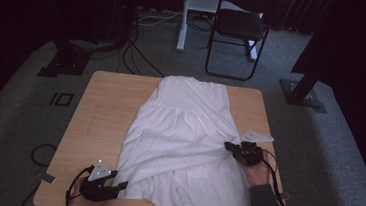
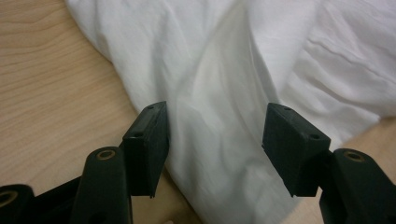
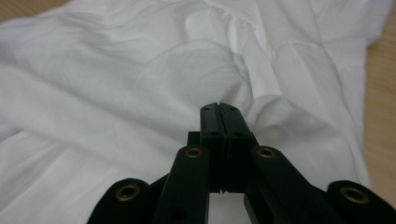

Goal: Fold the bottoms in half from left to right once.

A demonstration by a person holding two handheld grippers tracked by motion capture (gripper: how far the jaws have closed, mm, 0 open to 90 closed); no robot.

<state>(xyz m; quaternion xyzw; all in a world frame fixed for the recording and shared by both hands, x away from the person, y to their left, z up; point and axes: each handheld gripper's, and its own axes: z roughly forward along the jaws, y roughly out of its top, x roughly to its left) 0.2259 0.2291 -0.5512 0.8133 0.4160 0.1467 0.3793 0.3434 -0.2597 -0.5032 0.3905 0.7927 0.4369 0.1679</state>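
Grey carpet [image 1: 14, 118], black folding chair [image 1: 240, 25], dim room

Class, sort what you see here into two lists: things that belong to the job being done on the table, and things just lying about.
Part of the job:
white dress
left gripper
right gripper
table

Lying about:
folding chair
cables on the floor
grey carpet

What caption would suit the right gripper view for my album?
Closed claw pinching a fold of a white dress spread on a wooden table.
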